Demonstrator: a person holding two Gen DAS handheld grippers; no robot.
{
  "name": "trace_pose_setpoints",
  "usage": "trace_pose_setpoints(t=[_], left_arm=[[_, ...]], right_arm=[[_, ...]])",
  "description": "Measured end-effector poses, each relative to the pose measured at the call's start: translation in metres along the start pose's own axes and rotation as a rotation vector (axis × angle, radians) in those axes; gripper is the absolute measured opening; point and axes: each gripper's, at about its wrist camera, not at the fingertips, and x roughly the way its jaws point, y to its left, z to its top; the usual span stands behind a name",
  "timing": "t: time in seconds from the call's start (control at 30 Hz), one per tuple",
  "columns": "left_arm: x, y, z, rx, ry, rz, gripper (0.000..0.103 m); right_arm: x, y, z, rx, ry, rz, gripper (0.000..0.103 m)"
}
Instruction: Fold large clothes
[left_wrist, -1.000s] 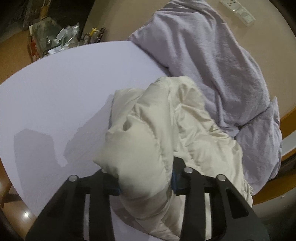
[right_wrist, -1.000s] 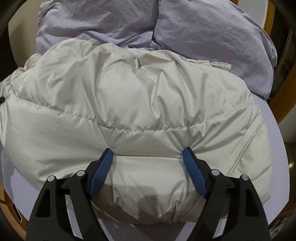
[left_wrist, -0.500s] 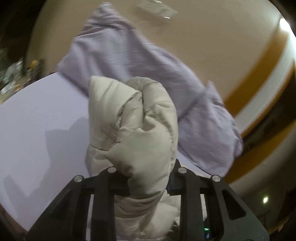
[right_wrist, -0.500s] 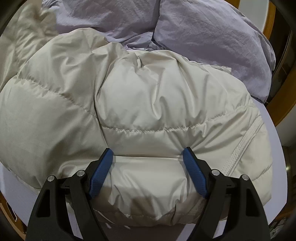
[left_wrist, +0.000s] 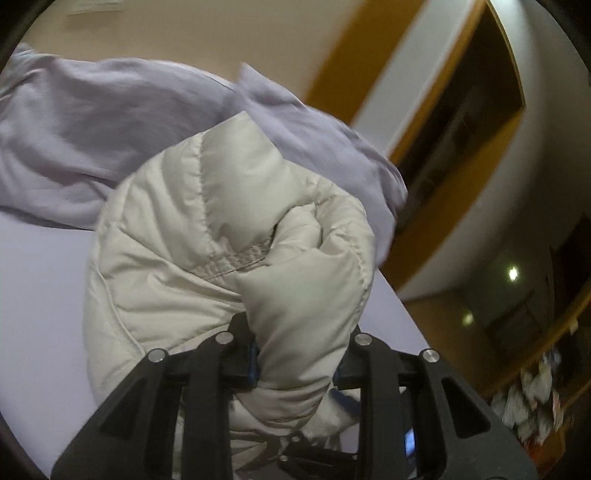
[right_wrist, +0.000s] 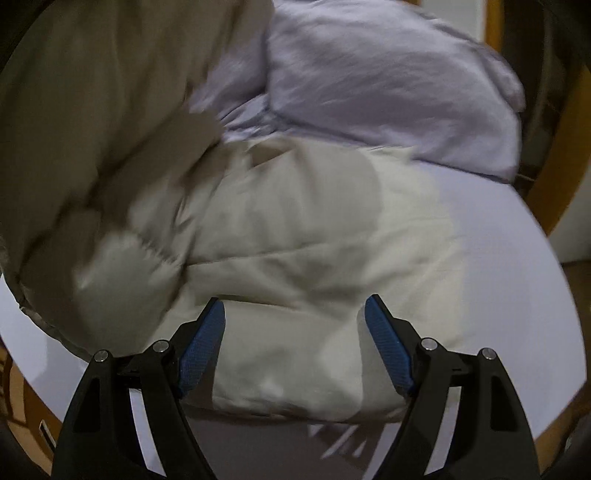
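Observation:
A cream puffer jacket (right_wrist: 295, 258) lies on the white table (right_wrist: 498, 277). My left gripper (left_wrist: 295, 365) is shut on a bunched fold of the jacket (left_wrist: 229, 236) and holds it lifted above the table. In the right wrist view that lifted part hangs blurred at the upper left (right_wrist: 92, 110). My right gripper (right_wrist: 295, 343) is open, its blue pads (right_wrist: 203, 343) either side of the jacket's near edge, not gripping it.
A lilac garment (right_wrist: 388, 85) lies bunched at the table's far side, also in the left wrist view (left_wrist: 92, 129). The table's right edge (left_wrist: 402, 306) drops to a wooden floor. Orange-trimmed wall and clutter stand beyond.
My left gripper has lifted its fold of the jacket and swung it right over the rest. The jacket's body on the table has flattened. My right gripper stays open in place.

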Motion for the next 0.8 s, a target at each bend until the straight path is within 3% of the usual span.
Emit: trace_pose_setpoints(t=[0.4, 0.63, 0.7, 0.8], left_arm=[[0.114, -0.083, -0.047, 0.192, 0.245, -0.023, 0.027], [0.146, -0.117, -0.077, 0.298, 0.324, 0.001, 0.028], [0.143, -0.125, -0.081, 0.327, 0.325, 0.016, 0.031], [0.136, -0.132, -0.079, 0.344, 0.319, 0.026, 0.047]], right_arm=[[-0.021, -0.101, -0.035, 0.195, -0.005, -0.209, 0.080], [-0.025, -0.142, -0.053, 0.295, 0.029, -0.275, 0.080], [-0.028, -0.148, -0.058, 0.312, 0.030, -0.283, 0.080], [-0.036, -0.154, -0.061, 0.327, 0.019, -0.288, 0.080]])
